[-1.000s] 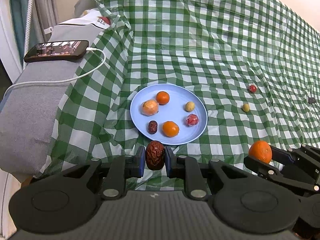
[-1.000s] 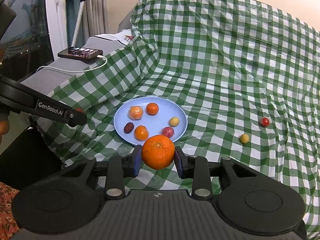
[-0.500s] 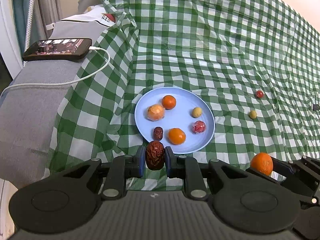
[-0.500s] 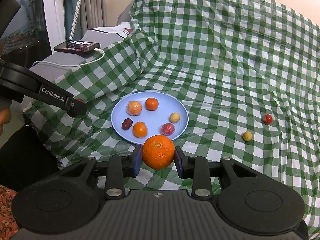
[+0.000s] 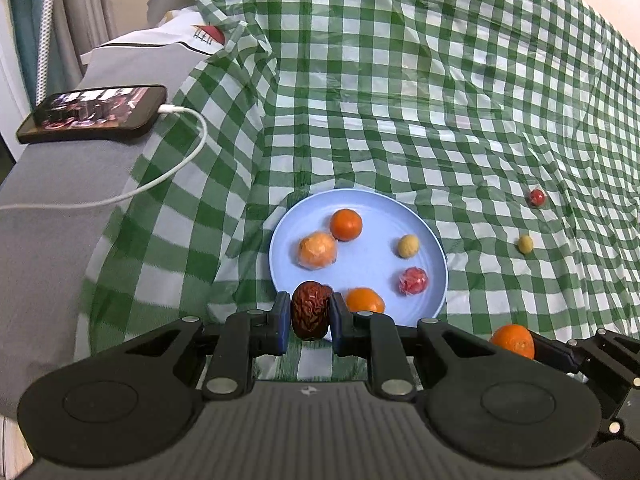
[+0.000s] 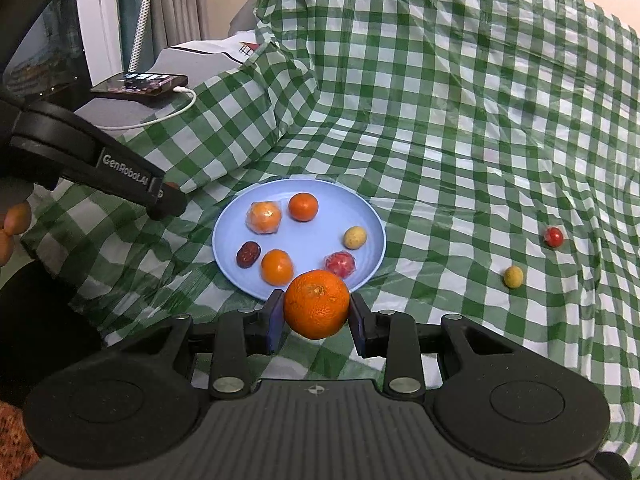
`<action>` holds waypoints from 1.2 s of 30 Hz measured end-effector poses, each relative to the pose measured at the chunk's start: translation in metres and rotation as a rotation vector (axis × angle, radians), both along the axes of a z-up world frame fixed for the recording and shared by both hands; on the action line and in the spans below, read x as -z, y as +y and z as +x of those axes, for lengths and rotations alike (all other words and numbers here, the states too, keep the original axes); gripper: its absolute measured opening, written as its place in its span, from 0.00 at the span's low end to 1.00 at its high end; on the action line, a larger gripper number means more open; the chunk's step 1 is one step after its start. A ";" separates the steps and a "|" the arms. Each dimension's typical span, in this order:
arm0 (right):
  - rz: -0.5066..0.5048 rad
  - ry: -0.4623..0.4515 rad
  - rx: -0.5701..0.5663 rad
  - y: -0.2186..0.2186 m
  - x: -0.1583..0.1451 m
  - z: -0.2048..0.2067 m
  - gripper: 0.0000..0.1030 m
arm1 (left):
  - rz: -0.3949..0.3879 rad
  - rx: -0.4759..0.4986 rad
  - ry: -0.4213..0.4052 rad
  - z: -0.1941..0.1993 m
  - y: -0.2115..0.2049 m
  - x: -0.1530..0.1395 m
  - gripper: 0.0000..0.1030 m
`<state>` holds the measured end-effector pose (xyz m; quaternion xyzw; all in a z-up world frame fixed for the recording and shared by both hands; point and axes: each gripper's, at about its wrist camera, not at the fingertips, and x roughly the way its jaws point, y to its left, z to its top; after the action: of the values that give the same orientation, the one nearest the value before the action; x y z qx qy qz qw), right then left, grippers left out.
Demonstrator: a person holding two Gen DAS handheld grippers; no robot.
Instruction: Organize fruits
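A light blue plate lies on the green checked cloth and holds several fruits: two oranges, a wrapped orange, a small yellow fruit, a wrapped red fruit and a dark date. My left gripper is shut on a wrinkled red date just over the plate's near left rim. My right gripper is shut on an orange at the plate's near rim; this orange also shows in the left wrist view.
A small red fruit and a small yellow fruit lie on the cloth right of the plate. A phone with a white cable rests on the grey armrest at the left.
Both grippers have moved forward toward the plate with their fruits still held. The plate now looks larger and closer in both views.
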<state>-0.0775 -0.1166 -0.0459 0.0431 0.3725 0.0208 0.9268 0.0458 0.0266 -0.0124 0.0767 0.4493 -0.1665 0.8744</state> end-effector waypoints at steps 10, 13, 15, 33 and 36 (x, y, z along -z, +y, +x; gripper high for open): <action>0.011 0.005 0.019 -0.008 0.018 0.052 0.34 | 0.023 0.013 0.020 0.042 -0.021 0.022 0.21; 0.008 0.015 0.022 -0.010 0.025 0.066 0.34 | 0.036 0.020 0.026 0.053 -0.028 0.031 0.21; 0.005 0.024 0.023 -0.010 0.031 0.073 0.34 | 0.046 0.024 0.029 0.061 -0.032 0.036 0.21; -0.010 0.040 -0.020 -0.013 0.042 0.105 0.84 | 0.090 0.133 -0.097 0.072 -0.051 0.052 1.00; -0.013 0.071 -0.007 -0.015 0.036 0.090 0.92 | 0.113 0.135 -0.083 0.056 -0.044 0.048 1.00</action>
<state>0.0128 -0.1319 -0.0817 0.0366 0.4054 0.0202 0.9132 0.1021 -0.0178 -0.0602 0.1628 0.4150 -0.1961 0.8734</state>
